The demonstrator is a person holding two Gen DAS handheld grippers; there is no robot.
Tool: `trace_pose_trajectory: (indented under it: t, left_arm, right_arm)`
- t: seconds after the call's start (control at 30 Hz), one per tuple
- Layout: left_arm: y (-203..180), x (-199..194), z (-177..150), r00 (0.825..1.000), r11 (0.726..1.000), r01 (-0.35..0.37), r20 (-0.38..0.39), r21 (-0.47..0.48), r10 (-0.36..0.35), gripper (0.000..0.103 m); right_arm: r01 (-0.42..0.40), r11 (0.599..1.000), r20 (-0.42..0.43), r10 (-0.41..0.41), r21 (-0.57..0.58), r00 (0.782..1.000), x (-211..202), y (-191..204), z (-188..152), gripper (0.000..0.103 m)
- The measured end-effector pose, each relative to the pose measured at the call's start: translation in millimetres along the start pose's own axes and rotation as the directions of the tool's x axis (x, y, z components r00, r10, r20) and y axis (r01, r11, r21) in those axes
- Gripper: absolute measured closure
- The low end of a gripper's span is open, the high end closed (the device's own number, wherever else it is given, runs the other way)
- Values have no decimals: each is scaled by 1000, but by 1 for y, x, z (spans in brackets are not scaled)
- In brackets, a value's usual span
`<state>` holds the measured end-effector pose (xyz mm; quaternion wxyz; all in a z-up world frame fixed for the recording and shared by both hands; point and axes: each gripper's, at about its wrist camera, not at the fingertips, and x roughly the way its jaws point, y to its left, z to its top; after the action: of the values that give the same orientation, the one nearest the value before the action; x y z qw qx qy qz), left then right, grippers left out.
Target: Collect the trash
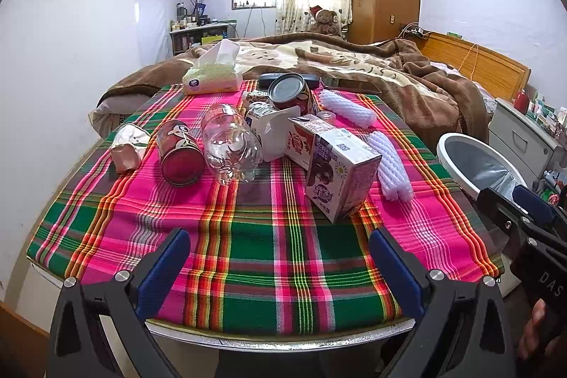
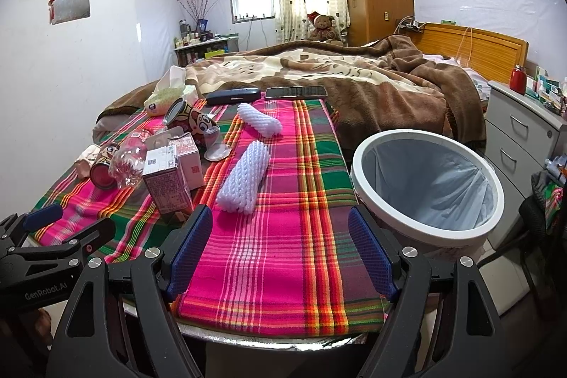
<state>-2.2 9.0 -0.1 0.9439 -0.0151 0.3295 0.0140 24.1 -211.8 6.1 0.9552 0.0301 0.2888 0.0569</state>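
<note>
Trash lies on a plaid-clothed table (image 1: 276, 257): a purple milk carton (image 1: 338, 172), a red-white carton (image 1: 299, 144), a clear plastic bottle (image 1: 230, 144) on its side, a red can (image 1: 179, 153) on its side, a second can (image 1: 290, 92), a crumpled wrapper (image 1: 127, 147) and two white foam nets (image 2: 244, 179) (image 2: 258, 119). A white bin (image 2: 427, 186) with a grey liner stands at the table's right edge. My left gripper (image 1: 280, 257) is open and empty at the front edge. My right gripper (image 2: 280, 247) is open and empty, left of the bin.
A tissue box (image 1: 212, 73), a dark case (image 2: 232, 96) and a phone (image 2: 296, 92) lie at the table's far end. A bed with a brown blanket (image 2: 354, 77) is behind. A white drawer unit (image 2: 521, 144) stands at right.
</note>
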Motion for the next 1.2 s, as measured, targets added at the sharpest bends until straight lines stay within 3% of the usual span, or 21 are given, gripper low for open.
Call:
trace_pose_trajectory:
  t: [0.67,0.97,1.2]
  left_arm:
    - [21,16,8,1000,999,-15,-20,-29,14,1]
    - [77,39,28,996,993,-81,-51,-84,77,1]
    - [141,61,51,989,972,-141,-63,-186,131,1]
  right_arm:
    - [3,1000,-23,-2,9,1000,18,1,10,23]
    - [-19,999,-68,21,31,997,52,4,26,23]
    - [-33,999,-113,37,41,993,76,10,32,25]
